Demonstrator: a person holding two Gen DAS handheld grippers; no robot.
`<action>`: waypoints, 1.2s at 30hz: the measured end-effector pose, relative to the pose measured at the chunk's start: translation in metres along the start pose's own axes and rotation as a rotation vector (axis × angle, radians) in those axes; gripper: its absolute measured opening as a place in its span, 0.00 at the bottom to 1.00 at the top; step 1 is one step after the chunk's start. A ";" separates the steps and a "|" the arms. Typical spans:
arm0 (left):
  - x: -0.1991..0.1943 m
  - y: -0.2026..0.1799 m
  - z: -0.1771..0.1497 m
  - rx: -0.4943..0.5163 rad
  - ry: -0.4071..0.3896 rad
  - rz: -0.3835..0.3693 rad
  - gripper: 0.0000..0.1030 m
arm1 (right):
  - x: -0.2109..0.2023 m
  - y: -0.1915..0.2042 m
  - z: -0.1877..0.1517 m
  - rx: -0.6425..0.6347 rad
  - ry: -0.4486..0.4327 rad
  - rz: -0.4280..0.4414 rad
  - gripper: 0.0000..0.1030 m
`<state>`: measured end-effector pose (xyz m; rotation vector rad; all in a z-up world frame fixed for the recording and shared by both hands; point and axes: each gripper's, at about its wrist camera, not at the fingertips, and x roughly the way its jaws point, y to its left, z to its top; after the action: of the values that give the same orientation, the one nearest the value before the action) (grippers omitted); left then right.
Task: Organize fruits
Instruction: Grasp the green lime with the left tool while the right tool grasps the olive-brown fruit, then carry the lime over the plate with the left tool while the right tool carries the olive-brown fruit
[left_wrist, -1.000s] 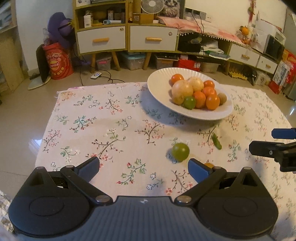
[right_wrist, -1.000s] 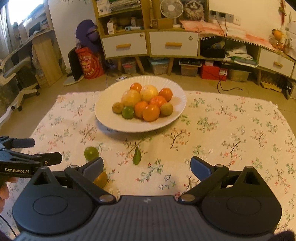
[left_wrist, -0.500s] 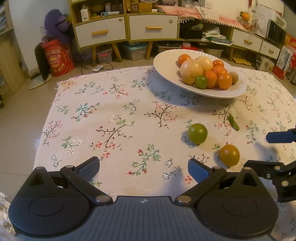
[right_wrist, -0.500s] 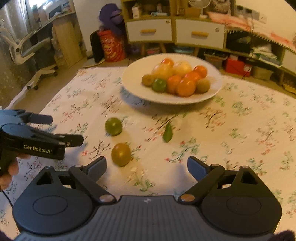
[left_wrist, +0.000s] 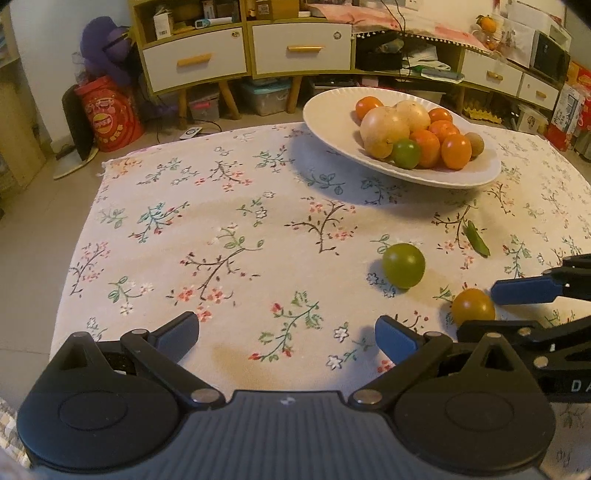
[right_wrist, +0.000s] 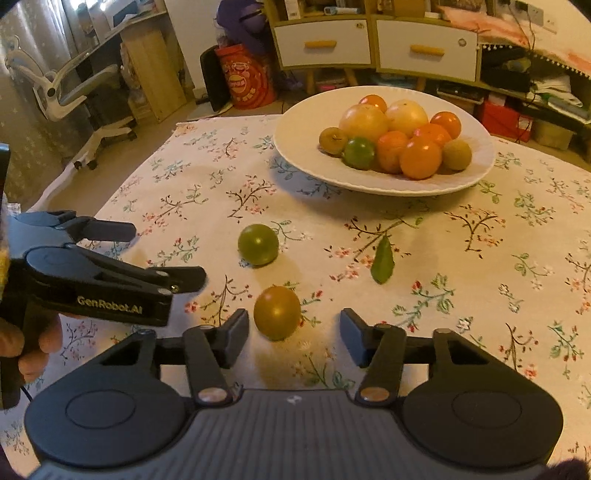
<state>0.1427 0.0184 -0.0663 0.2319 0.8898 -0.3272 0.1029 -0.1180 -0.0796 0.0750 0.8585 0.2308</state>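
Amber fruit (right_wrist: 277, 312) between right gripper's (right_wrist: 294, 336) parted, empty jaws, left gripper (left_wrist: 286, 332) wide, empty.

The tablecloth (right_wrist: 480, 258) is cream, printed with dark brown twigs, green leaves and small pink and red blossoms. The plate (right_wrist: 303, 122) is plain white and carries orange, pale yellow, green and tan-brown fruit. On the cloth lie 1 green fruit (right_wrist: 258, 244), 1 olive-amber fruit (right_wrist: 277, 312) and 1 green leaf (right_wrist: 382, 265). Both grippers are black; the left gripper (left_wrist: 288, 336) has blue pads (left_wrist: 395, 339).
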 end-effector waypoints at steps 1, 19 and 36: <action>0.001 -0.001 0.000 0.005 0.000 0.000 0.86 | 0.000 0.000 0.001 0.002 0.000 0.006 0.44; 0.006 -0.031 0.016 0.000 -0.037 -0.103 0.64 | -0.011 -0.028 0.007 0.040 -0.018 -0.016 0.24; 0.012 -0.048 0.027 0.003 -0.058 -0.120 0.12 | -0.016 -0.040 0.008 0.053 -0.022 -0.027 0.24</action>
<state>0.1510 -0.0374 -0.0626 0.1709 0.8477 -0.4446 0.1055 -0.1607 -0.0685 0.1151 0.8429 0.1818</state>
